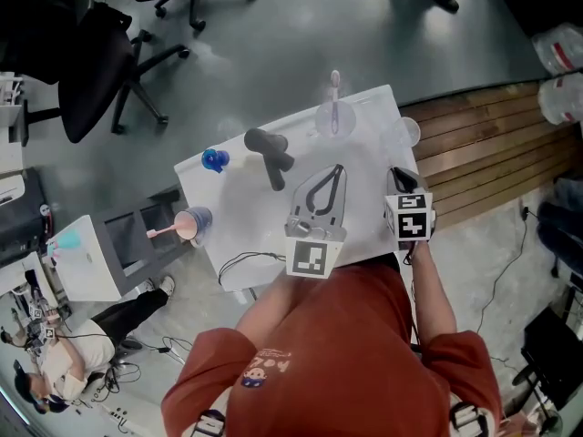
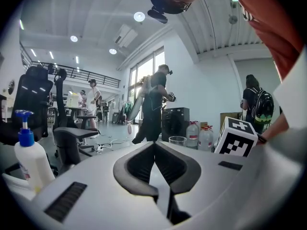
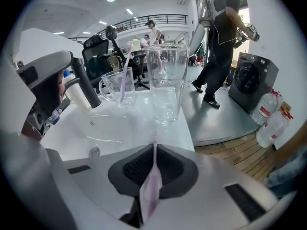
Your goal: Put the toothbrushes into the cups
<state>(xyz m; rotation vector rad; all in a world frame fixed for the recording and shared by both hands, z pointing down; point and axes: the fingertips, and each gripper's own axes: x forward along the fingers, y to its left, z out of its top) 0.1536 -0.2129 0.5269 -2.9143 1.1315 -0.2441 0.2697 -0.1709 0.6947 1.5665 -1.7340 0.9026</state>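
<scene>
Toothbrush [image 3: 151, 190], pale pink, is clamped between the closed jaws of the right claw [image 3: 154, 145]; a short end projects ahead of the jaw tips and the rest runs back toward the camera. An empty clear cup [image 3: 165, 85] stands upright on the white surface [image 3: 120, 123] just ahead of this claw, close to the surface's right edge, and the clamped toothbrush is apart from it. To the left of that cup stands a clear handled cup [image 3: 115, 87] with a second pink toothbrush [image 3: 125, 71] leaning inside it. In the head view this handled cup sits at the far edge of the surface, with the toothbrush head rising above its rim. A grey hair dryer [image 1: 271, 156] lies on the surface near the middle, and a pump bottle [image 2: 31, 157] with a blue top stands to the left. A pink cup [image 1: 187, 224] with a pink handle projecting from it sits at the surface's left edge. The left claw [image 2: 154, 143] has its jaws together with nothing between them, and it hangs over the sink basin [image 1: 255, 212] beside the right claw. The right claw's marker cube [image 2: 237, 137] shows at the right of the left gripper view.
</scene>
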